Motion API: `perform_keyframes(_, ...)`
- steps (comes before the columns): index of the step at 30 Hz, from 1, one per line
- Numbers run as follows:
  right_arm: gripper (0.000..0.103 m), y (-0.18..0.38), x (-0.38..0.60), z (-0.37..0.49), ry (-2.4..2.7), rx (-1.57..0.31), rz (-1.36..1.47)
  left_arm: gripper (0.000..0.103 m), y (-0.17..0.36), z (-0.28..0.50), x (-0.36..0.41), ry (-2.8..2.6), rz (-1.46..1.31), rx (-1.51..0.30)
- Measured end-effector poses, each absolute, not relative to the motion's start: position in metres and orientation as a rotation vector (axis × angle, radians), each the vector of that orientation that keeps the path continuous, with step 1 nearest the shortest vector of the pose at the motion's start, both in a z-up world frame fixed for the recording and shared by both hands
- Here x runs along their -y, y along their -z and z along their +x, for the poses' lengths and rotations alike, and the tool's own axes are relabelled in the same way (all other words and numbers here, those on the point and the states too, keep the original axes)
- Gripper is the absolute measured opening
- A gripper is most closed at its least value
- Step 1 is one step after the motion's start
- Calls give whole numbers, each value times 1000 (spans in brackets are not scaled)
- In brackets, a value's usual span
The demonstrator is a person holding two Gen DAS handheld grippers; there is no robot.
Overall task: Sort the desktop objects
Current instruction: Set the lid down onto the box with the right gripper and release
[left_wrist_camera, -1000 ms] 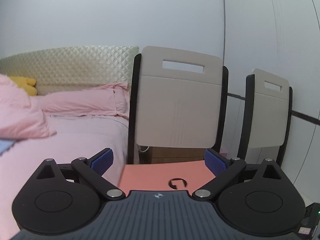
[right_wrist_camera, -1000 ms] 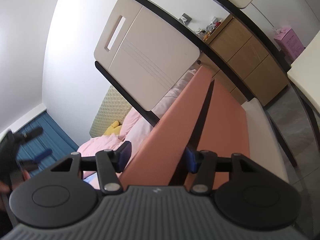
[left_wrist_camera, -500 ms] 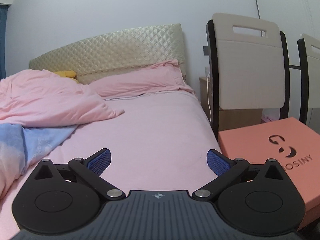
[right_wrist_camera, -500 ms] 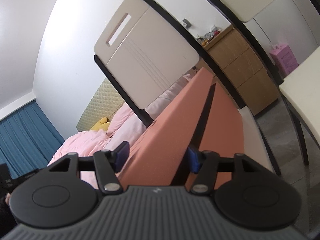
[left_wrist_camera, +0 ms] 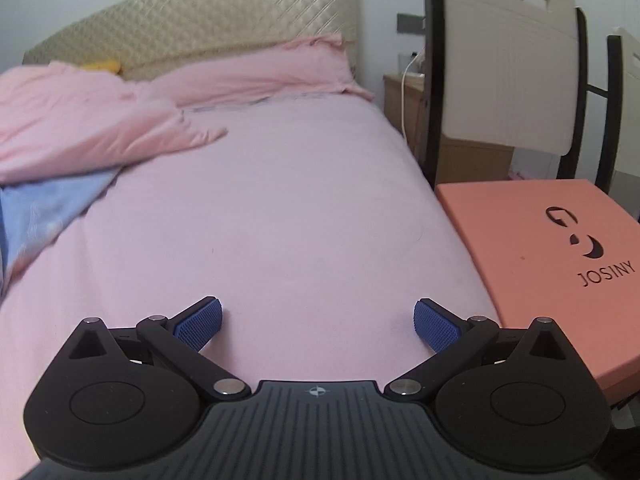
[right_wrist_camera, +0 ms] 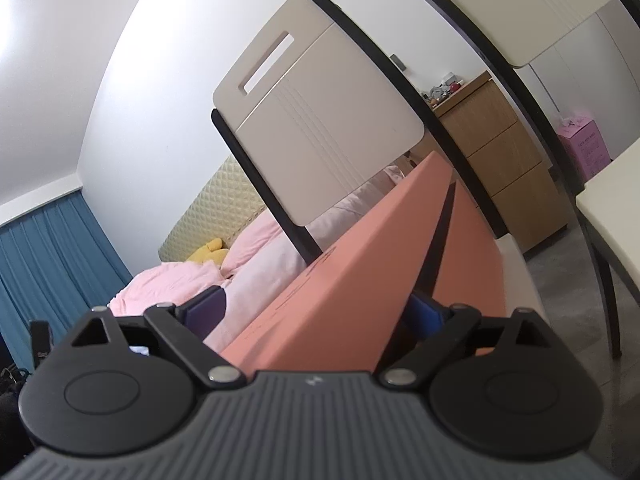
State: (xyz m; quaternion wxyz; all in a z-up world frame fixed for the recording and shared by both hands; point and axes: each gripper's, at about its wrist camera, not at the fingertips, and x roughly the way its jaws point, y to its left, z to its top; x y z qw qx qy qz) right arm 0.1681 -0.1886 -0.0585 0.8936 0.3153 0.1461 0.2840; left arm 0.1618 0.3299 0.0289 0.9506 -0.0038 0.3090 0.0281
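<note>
Evidently the right gripper [right_wrist_camera: 316,316] clamps the box [right_wrist_camera: 352,280] lid's near edge, keeping it raised beside the chair [right_wrist_camera: 316,128]; the left gripper [left_wrist_camera: 316,320] hangs wide open, empty, over the bed [left_wrist_camera: 260,200].

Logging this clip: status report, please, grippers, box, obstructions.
Left gripper open, empty, over the pink bed. Right gripper shut on the orange box, lid edge between its jaws. Chair back close beyond.

Both grippers look alike: left gripper [left_wrist_camera: 316,320] and right gripper [right_wrist_camera: 316,312] are black with round discs. Each has silver screws, blue ribbed pads [left_wrist_camera: 199,323] and a grey grooved body.
</note>
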Motion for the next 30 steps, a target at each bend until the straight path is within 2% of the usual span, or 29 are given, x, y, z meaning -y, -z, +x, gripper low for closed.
perform_keyframes(6, 95, 50, 190, 169, -598, -338, 579, 103, -28, 161, -332, -57, -12, -628)
perform_keyframes(9, 103, 40, 193, 166, -535, -304, 488, 103, -28, 161, -333, -54, -18, -629)
perform_keyframes(17, 103, 48, 192, 165, -490, -333, 487, 103, -28, 161, -334, -51, -28, -631)
perform_keyframes(18, 102, 49, 190, 165, -471, -343, 476, 103, -28, 161, -334, -52, -24, -631)
perform_keyframes(20, 86, 49, 184, 163, -434, -350, 435, 103, -28, 160, -332, -56, -17, -628)
perform_keyframes(21, 74, 50, 180, 162, -424, -355, 411, 103, -28, 161, -332, -55, -18, -634)
perform_keyframes(22, 68, 50, 175, 161, -415, -360, 386, 103, -28, 163, -332, -54, -20, -642)
perform_keyframes(25, 66, 53, 161, 157, -375, -374, 289, 103, -28, 163, -332, -55, -19, -642)
perform_keyframes(30, 66, 58, 161, 155, -353, -370, 293, 103, -28, 163, -332, -55, -19, -643)
